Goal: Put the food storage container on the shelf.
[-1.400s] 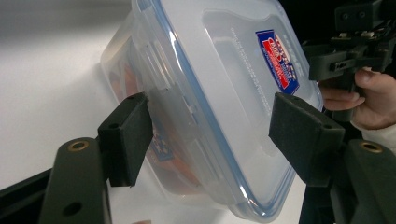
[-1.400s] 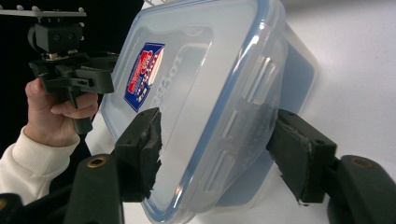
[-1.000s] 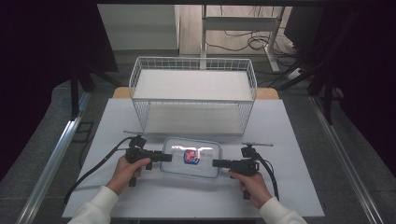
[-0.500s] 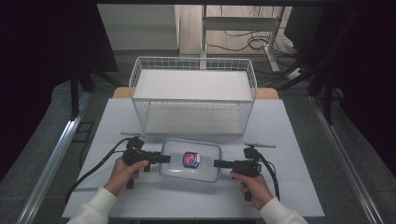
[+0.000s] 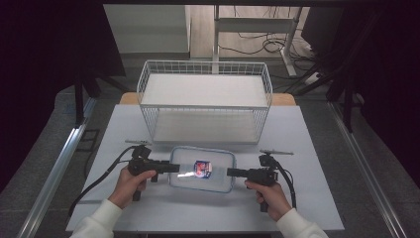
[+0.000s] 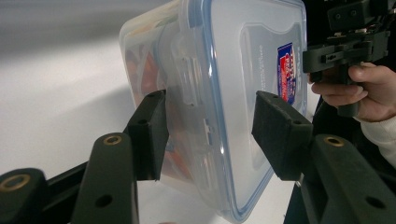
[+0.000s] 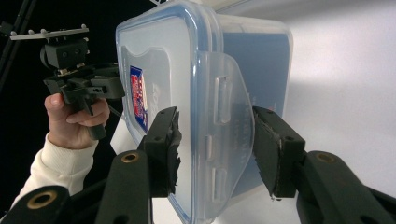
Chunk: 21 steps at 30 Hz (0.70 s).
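Your clear plastic box [image 5: 202, 169] w/ blue-rimmed lid sits between your two grippers, lid on, red-and-blue label [image 5: 202, 168] on top. Inside, thru the wall in the left gripper view, you can make out red/orange stuff; what it is can't be told. Beyond the box stands a white wire basket [image 5: 204, 105] w/ two flat shelves.

All of it rests on a pale table [image 5: 317, 163]; grey floor around, metal rails either side, cables and desk legs at the back, dark room edges.

Your left gripper [image 5: 174, 168] has one short end of the box between its jaws: one jaw against the box's underside, the other standing just off the lid face w/ a gap. Its jaws have just been closing, w/ that end of the box between them, not yet clamped on both sides. Your right gripper [image 5: 231, 172] straddles the opposite short end, the side latch flap [image 7: 223, 121] right between its jaws. Near jaw looks about touching the lid side, far jaw just beside the box base; can't tell if it presses. These jaws have been closing too, then paused.
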Each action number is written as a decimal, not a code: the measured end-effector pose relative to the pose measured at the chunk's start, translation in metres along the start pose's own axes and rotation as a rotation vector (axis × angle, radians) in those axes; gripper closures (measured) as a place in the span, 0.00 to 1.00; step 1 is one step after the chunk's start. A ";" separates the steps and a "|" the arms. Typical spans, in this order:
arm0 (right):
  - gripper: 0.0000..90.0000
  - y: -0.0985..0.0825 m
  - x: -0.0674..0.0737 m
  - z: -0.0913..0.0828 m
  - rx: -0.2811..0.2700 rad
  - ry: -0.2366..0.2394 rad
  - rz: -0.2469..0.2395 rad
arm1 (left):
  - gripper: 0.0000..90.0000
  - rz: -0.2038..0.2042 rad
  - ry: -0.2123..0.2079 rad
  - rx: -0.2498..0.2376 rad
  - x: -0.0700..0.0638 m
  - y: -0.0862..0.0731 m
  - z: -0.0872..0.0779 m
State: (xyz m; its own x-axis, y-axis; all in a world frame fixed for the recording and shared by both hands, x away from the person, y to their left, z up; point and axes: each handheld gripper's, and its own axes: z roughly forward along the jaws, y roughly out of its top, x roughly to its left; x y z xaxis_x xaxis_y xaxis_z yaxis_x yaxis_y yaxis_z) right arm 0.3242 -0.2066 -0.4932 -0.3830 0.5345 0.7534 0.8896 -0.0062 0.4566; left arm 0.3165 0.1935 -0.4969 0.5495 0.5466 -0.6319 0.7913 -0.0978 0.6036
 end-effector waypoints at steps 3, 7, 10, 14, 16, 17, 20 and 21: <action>0.59 0.003 0.001 0.000 -0.004 0.001 -0.015 | 0.53 0.001 0.003 -0.008 0.000 0.001 -0.001; 0.59 0.006 0.004 0.001 -0.010 -0.003 -0.039 | 0.53 0.004 0.015 -0.016 -0.001 0.004 -0.003; 0.58 0.010 0.005 0.002 -0.014 -0.002 -0.055 | 0.53 0.024 0.034 -0.027 -0.005 0.008 -0.005; 0.58 0.017 0.005 0.002 -0.023 -0.001 -0.074 | 0.53 0.035 0.043 -0.027 -0.004 0.014 -0.005; 0.58 0.019 0.005 0.003 -0.022 -0.005 -0.082 | 0.53 0.034 0.044 -0.031 -0.003 0.015 -0.005; 0.58 0.025 0.006 0.004 -0.025 -0.007 -0.103 | 0.53 0.038 0.048 -0.039 -0.001 0.019 -0.006; 0.58 0.036 0.006 0.008 -0.029 -0.004 -0.135 | 0.53 0.048 0.060 -0.056 0.003 0.025 -0.007; 0.58 0.040 0.006 0.009 -0.030 -0.002 -0.137 | 0.53 0.048 0.065 -0.064 0.004 0.028 -0.007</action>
State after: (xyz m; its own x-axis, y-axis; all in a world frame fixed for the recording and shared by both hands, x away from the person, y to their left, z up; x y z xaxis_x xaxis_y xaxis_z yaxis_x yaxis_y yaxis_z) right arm 0.3592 -0.1960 -0.4748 -0.4996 0.5334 0.6825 0.8213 0.0413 0.5690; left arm 0.3389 0.1991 -0.4790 0.5661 0.5954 -0.5701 0.7445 -0.0724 0.6637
